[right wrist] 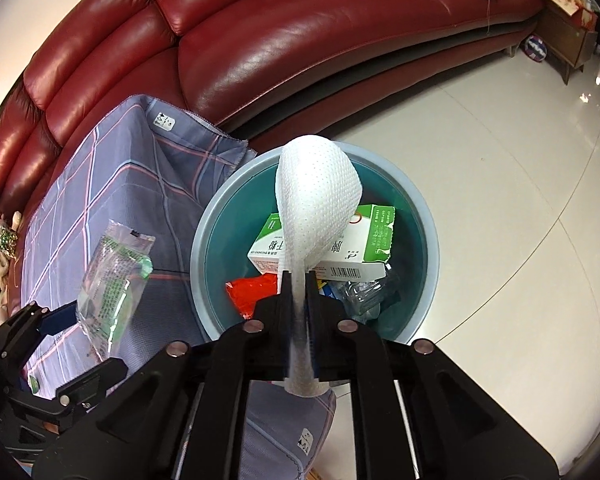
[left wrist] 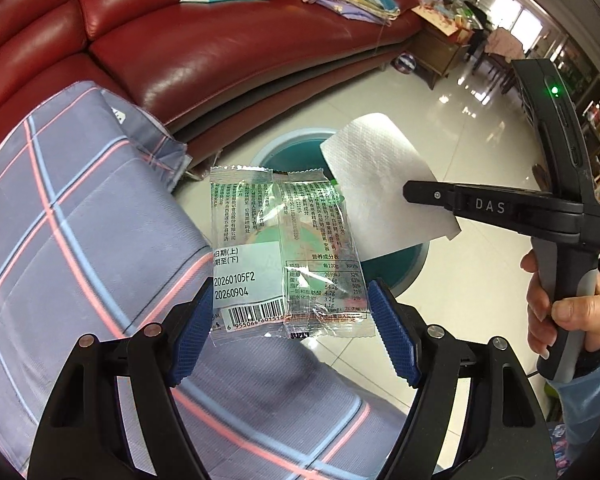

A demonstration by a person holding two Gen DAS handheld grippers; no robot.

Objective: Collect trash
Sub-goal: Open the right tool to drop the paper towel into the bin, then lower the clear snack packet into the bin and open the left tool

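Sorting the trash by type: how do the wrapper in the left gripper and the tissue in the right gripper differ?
The wrapper is clear printed plastic, held flat and wide; the tissue is plain white dimpled paper, pinched narrow and curling. The tissue hangs over the bin; the wrapper hangs beside it, over the cloth. Both are in grippers.

From my left wrist camera the bin (left wrist: 396, 276) is mostly hidden: the clear wrapper (left wrist: 284, 256) and the white tissue (left wrist: 384, 184) cover its mouth, so I see only slivers of teal rim around them. The wrapper's lower corners disappear behind the blue pads (left wrist: 392, 332), and I can't tell whether they actually pinch it. In the right wrist view the tissue's lower stretch above the bin (right wrist: 216, 216) is smeared, possibly slipping between the narrow jaws. Beneath it, the green-and-white box (right wrist: 364, 240) is half covered, its print too small for me, and the red scrap (right wrist: 248, 292) is cut off by the gripper body.
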